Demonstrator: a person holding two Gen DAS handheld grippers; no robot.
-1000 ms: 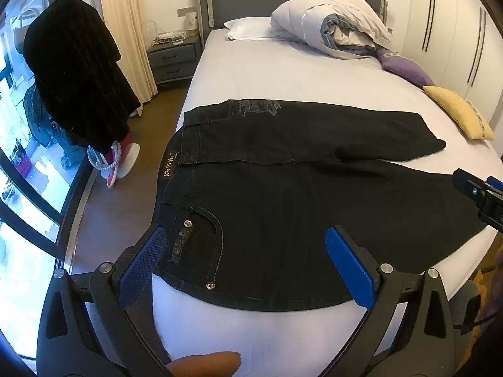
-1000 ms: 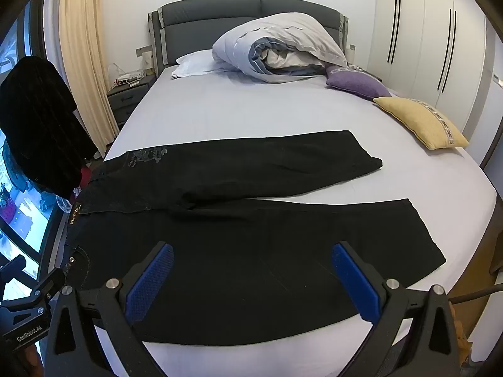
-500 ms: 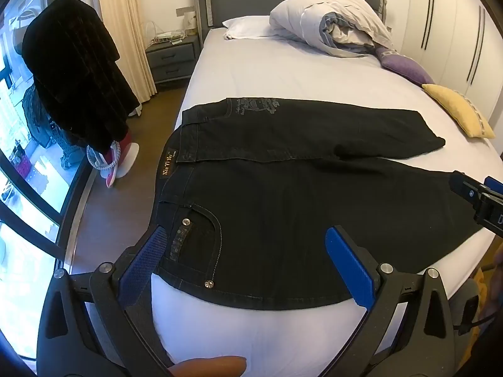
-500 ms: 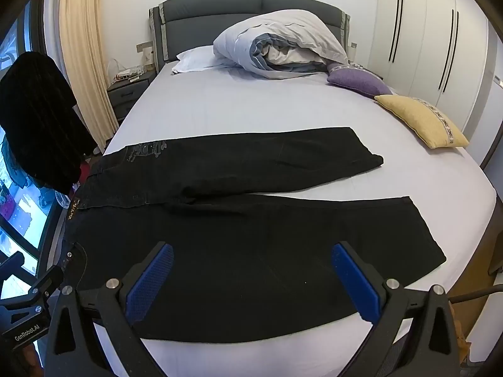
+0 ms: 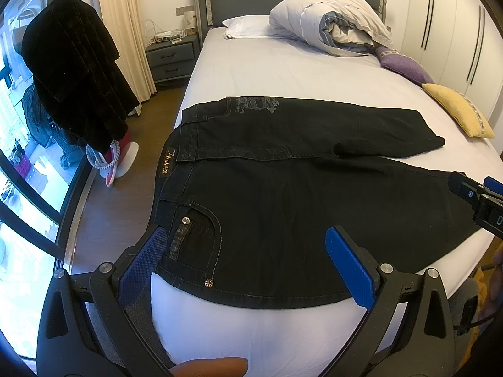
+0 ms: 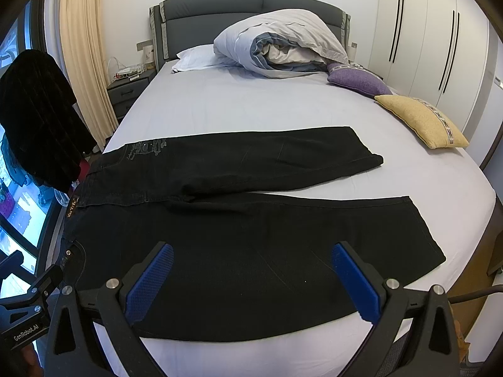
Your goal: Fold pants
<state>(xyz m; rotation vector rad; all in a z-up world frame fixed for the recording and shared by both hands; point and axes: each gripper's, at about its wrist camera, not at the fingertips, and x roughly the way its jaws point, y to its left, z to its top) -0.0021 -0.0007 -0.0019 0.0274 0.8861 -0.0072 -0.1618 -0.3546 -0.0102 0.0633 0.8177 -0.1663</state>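
Black jeans [image 5: 283,194] lie spread flat across the foot of the bed [image 5: 283,72], waistband to the left, both legs running right. They also show in the right wrist view [image 6: 245,238]. My left gripper [image 5: 248,260] is open and empty, hovering above the near waist pocket. My right gripper [image 6: 251,279] is open and empty, above the near leg. Neither touches the cloth.
A rolled duvet [image 6: 283,47], white pillow [image 6: 195,58], purple cushion [image 6: 358,80] and yellow cushion [image 6: 421,122] lie at the head and right side. A dark coat on a stand [image 5: 75,72] and a nightstand [image 5: 173,59] stand left of the bed. Wardrobes [image 6: 440,40] line the right wall.
Both grippers have drawn back and up slightly, so the jeans sit a little farther away in both views. The jeans have not moved. Both grippers stay open.
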